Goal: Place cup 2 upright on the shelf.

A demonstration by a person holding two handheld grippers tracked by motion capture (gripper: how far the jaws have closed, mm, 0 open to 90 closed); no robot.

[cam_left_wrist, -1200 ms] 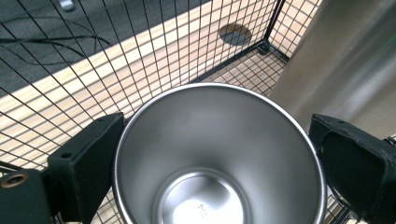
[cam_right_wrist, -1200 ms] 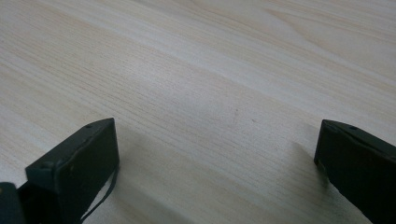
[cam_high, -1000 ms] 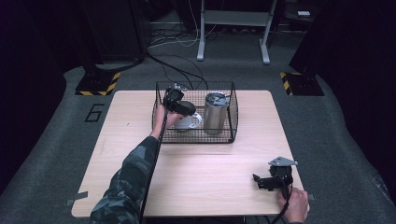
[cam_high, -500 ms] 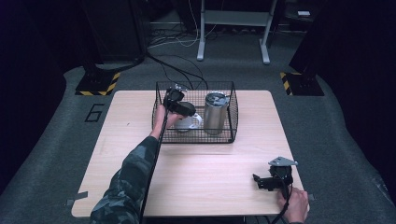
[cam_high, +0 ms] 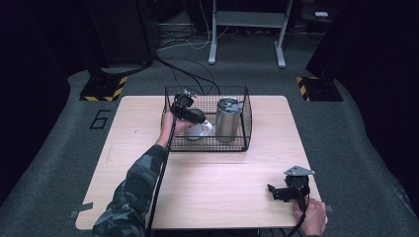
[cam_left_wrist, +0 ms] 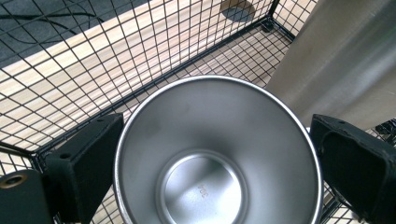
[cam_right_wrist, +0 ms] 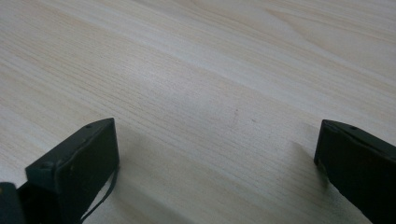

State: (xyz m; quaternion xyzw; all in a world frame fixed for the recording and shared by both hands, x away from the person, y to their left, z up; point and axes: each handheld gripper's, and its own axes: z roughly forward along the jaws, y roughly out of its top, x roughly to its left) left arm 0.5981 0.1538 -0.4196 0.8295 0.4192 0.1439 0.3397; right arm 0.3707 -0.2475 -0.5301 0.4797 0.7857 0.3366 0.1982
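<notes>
**Left gripper brackets the steel cup in the basket**

Nearest the person, the right gripper rests on the table near its front right corner, jaws spread wide with nothing but bare wood between them. Farther off, the left gripper reaches into the wire basket. Its jaws stand wide apart on either side of the open steel cup, close to the rim; whether the pads touch it I cannot tell. Just beside the cup, inside the same basket, stands a tall lidded steel tumbler.
</notes>
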